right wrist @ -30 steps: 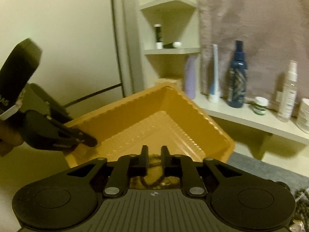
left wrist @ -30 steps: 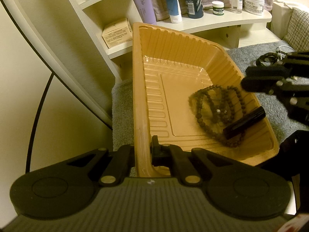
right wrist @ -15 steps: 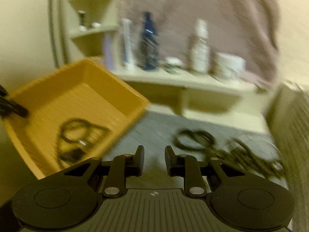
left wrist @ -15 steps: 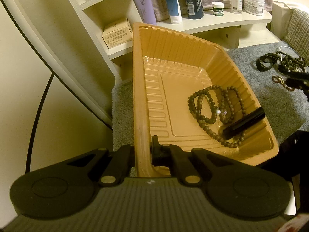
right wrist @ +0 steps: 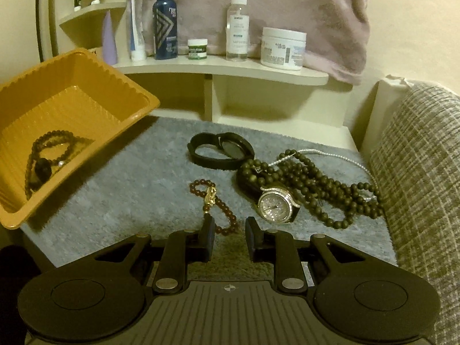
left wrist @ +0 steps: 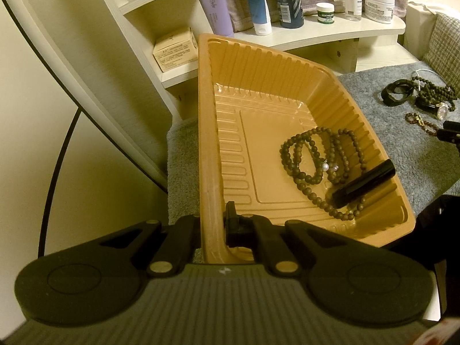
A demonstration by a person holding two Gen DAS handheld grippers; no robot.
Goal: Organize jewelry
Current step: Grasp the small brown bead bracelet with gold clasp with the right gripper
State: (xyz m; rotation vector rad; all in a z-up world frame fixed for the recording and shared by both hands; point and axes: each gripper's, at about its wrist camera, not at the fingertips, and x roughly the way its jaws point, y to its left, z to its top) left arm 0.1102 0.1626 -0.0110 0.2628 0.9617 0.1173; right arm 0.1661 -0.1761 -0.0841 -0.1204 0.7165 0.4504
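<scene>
The left tongs [left wrist: 212, 230] are clamped on the side wall of the orange tray [left wrist: 207, 132], which is held tilted above the grey mat [right wrist: 138, 178]. In the tray, a string of brown beads [left wrist: 313, 164] is seen with a black tube [left wrist: 363, 182] lying across it. The right tongs [right wrist: 229, 240] are held open with nothing gripped, and their jaws have just been opening. The near end of a red-brown bead bracelet [right wrist: 214, 201] with a gold charm lies between the tips. Further right on the mat, a black band [right wrist: 220, 151], a sparkly watch [right wrist: 276, 208] and dark green beads [right wrist: 316, 185] are piled together.
</scene>
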